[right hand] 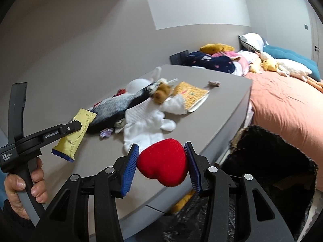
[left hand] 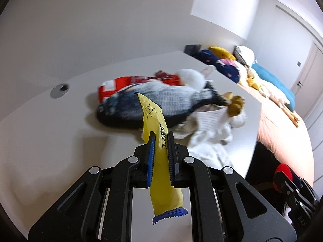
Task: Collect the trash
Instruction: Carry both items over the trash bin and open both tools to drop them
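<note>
Left gripper (left hand: 161, 139): ribbed blue jaws clamped on crinkly yellow foil snack wrapper with blue serrated end (left hand: 159, 157), held clear above smooth grey counter (left hand: 40, 131). Behind it: soft grey-and-black fish-shaped plush (left hand: 145, 102), lying on counter. White ribbed knit socks (right hand: 149, 121), limp, beside plush. Right gripper (right hand: 162, 151): jaws part-way apart, gripping spongy red heart-shaped foam piece (right hand: 163, 167) above counter edge. Far right: bed with wrinkled orange sheet (right hand: 282, 104).

Glossy crinkled yellow wrapper (left hand: 156, 119); matt, spongy red heart (right hand: 164, 166).
</note>
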`<act>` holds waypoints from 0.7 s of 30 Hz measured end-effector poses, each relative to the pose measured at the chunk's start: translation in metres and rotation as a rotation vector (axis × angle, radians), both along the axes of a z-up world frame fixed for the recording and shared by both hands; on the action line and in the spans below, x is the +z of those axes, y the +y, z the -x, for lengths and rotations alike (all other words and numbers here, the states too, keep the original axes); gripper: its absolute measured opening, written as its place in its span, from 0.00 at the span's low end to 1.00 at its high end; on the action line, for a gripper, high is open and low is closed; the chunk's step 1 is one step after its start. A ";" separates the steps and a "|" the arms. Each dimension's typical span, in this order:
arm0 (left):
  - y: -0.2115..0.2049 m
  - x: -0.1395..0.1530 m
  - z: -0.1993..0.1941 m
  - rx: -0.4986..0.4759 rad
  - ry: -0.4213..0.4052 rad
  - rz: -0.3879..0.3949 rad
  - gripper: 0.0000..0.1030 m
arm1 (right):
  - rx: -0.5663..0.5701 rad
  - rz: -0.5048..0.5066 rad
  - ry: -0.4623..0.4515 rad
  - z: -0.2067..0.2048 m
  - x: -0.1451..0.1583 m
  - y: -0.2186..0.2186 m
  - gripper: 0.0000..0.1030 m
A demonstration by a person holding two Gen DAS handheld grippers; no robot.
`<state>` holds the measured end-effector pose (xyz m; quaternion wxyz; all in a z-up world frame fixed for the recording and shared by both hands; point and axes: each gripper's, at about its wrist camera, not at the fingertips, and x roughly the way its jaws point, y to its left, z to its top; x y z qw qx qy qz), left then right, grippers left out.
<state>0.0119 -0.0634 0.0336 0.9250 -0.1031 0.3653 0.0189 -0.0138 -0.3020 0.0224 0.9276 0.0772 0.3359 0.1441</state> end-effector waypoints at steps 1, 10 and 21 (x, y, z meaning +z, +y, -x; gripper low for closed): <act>-0.006 0.002 -0.001 -0.012 -0.004 -0.002 0.11 | -0.008 -0.002 0.002 -0.001 0.001 -0.005 0.47; -0.070 0.011 -0.014 -0.170 -0.019 -0.015 0.11 | -0.118 0.012 0.014 0.001 0.002 -0.059 0.47; -0.155 0.007 -0.022 -0.384 0.002 -0.039 0.11 | -0.292 0.022 0.022 0.017 0.002 -0.127 0.47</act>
